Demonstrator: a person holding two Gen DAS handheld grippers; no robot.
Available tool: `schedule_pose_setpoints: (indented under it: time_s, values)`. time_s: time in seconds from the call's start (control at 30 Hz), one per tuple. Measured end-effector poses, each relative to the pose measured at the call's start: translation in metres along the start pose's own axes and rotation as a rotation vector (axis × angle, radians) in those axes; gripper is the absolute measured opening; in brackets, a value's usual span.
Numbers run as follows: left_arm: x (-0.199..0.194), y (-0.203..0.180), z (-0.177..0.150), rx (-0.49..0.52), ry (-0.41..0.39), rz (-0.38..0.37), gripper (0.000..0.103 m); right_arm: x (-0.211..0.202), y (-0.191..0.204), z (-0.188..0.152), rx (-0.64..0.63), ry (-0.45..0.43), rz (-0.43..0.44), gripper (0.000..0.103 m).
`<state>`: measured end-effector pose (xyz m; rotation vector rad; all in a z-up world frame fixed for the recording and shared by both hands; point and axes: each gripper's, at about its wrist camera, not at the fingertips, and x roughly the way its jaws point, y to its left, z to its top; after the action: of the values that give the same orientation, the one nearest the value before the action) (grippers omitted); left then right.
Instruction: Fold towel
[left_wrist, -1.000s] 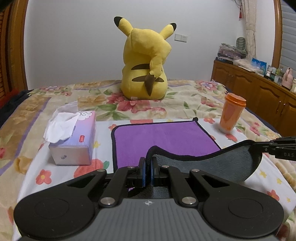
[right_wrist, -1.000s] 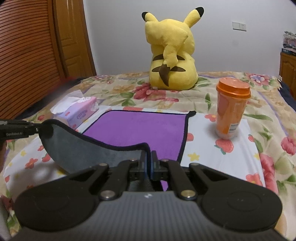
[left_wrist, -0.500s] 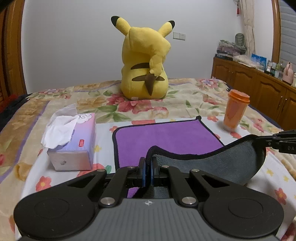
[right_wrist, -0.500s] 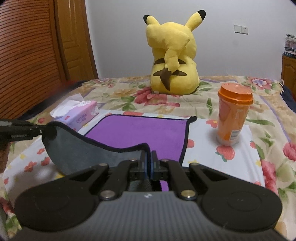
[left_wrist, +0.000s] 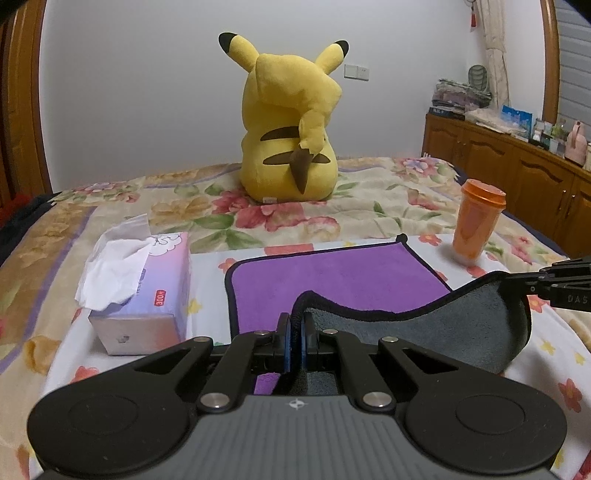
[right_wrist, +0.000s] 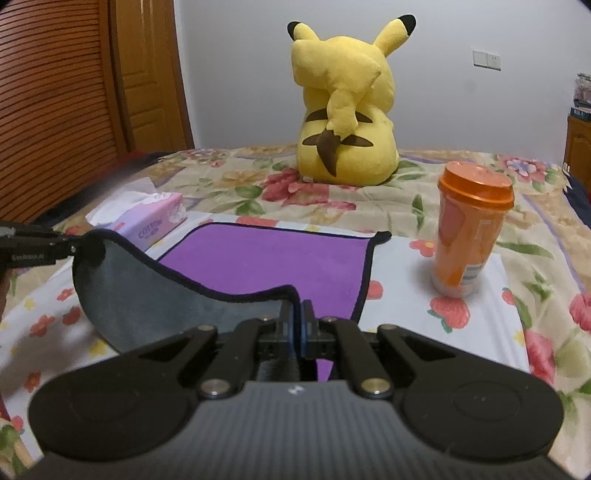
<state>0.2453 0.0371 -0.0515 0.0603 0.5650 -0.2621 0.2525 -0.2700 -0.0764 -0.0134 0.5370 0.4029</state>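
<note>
Here the towel (left_wrist: 332, 273) lies on the bed with its purple face up, edged all round in dark piping, its far part flat on the bedspread and its near edge lifted clear so that the grey underside (left_wrist: 461, 328) shows as a sagging curve between the two tools. The left gripper (left_wrist: 294, 339) has its blue-padded jaws pressed together on the near left corner of the cloth, and the right gripper (right_wrist: 297, 328) is likewise closed tight on the near right corner; each one shows at the edge of the other's view as a slim black beak with the hem pinched in it. In the right wrist view the grey side (right_wrist: 155, 295) droops lowest midway along the raised hem, and the far right corner ends in a small pointed loop. The bedspread (left_wrist: 369, 206) is cream with red and pink flowers and green leaves. A tissue box (left_wrist: 147, 295), pale purple with a white sheet pulled up from it, stands just to the left of the towel. An orange lidded cup (right_wrist: 469, 236) stands upright to the right, near the cloth but apart from it. A yellow plush toy (left_wrist: 291, 125) sits farther back, facing the plain white wall. A slatted wooden door (right_wrist: 48, 103) stands on the left and a wooden sideboard (left_wrist: 517, 170) on the right carries clutter.
</note>
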Motion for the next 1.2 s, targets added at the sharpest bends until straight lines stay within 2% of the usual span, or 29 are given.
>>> schedule_pose_setpoints:
  time_s: [0.33,0.6,1.03,1.2]
  values:
    - [0.003,0.004,0.01,-0.024,-0.021,0.002,0.008,-0.001,-0.001,0.01,-0.013,-0.019,-0.011,0.004]
    - [0.011,0.006,0.028,-0.001,-0.041,0.019,0.008,-0.001,-0.002,0.027,-0.032,-0.048,-0.017,0.004]
    - [0.035,0.01,0.06,0.008,-0.068,0.036,0.008,0.028,-0.006,0.059,-0.169,-0.041,-0.053,0.004]
    - [0.05,0.015,0.071,-0.007,-0.073,0.043,0.008,0.041,-0.015,0.067,-0.164,-0.052,-0.072,0.004]
